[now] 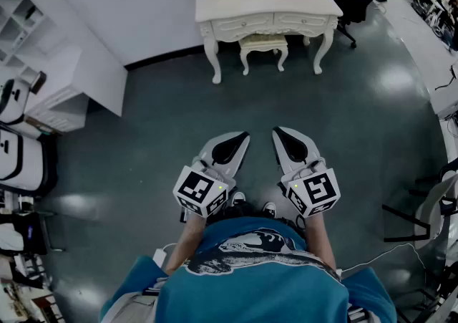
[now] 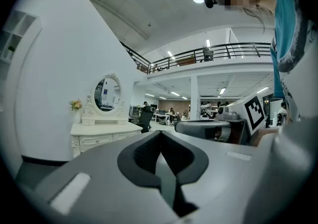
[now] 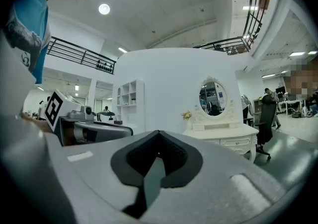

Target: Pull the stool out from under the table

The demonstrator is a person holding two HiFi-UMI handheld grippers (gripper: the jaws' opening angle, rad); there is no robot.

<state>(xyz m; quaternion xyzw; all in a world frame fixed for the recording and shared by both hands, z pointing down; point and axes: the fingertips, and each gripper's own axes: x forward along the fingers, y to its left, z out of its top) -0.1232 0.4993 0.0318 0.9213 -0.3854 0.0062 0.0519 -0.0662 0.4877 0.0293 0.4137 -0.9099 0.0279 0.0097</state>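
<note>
Left gripper (image 1: 240, 138) and right gripper (image 1: 280, 133): jaws closed, holding nothing.

One white carved wooden table (image 1: 268, 6) far ahead, one small cream padded stool (image 1: 262, 44), one oval white-framed mirror (image 2: 107, 94), two grey plastic grippers near, left gripper (image 1: 240, 141), right gripper (image 1: 280, 135)

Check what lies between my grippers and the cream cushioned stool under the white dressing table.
Only bare dark grey floor lies between the stool, left gripper and right gripper, in the head view.
</note>
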